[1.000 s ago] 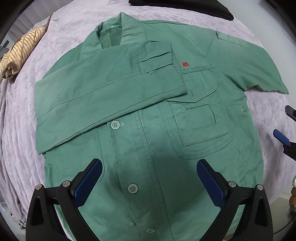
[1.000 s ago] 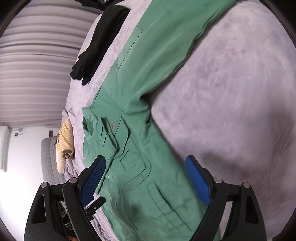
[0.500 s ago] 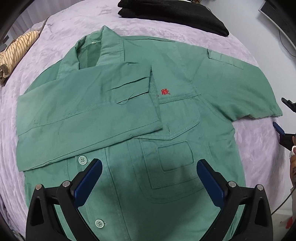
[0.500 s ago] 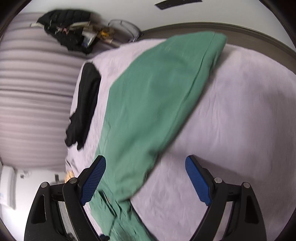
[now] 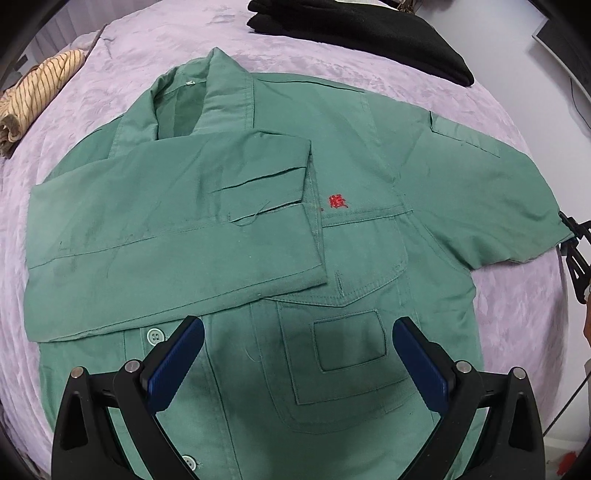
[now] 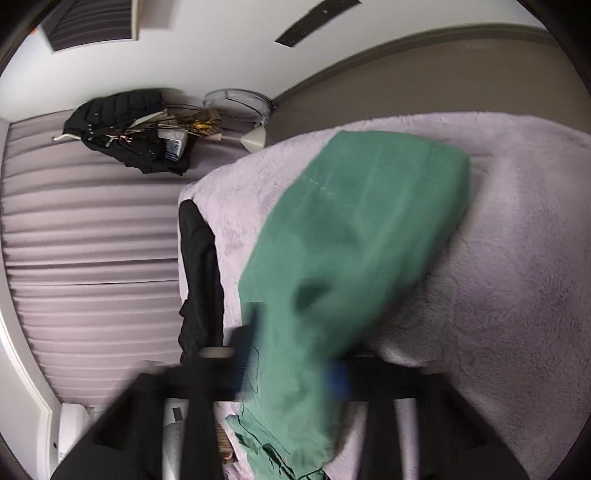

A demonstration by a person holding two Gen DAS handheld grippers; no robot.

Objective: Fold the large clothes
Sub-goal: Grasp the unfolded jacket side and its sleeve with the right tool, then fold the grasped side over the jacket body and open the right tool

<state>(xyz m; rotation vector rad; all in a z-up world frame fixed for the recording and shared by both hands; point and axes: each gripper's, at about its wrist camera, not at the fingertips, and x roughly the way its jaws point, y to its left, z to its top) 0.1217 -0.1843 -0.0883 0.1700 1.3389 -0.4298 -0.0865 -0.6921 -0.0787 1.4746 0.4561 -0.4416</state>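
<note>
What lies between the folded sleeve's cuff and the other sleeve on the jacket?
The red embroidery and chest pocket flap, seen in the left wrist view.

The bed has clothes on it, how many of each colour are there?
Green: 1, the work jacket
Black: 1, the folded black garment
Striped tan: 1, the rolled striped cloth
Total: 3, all on the lilac blanket
</note>
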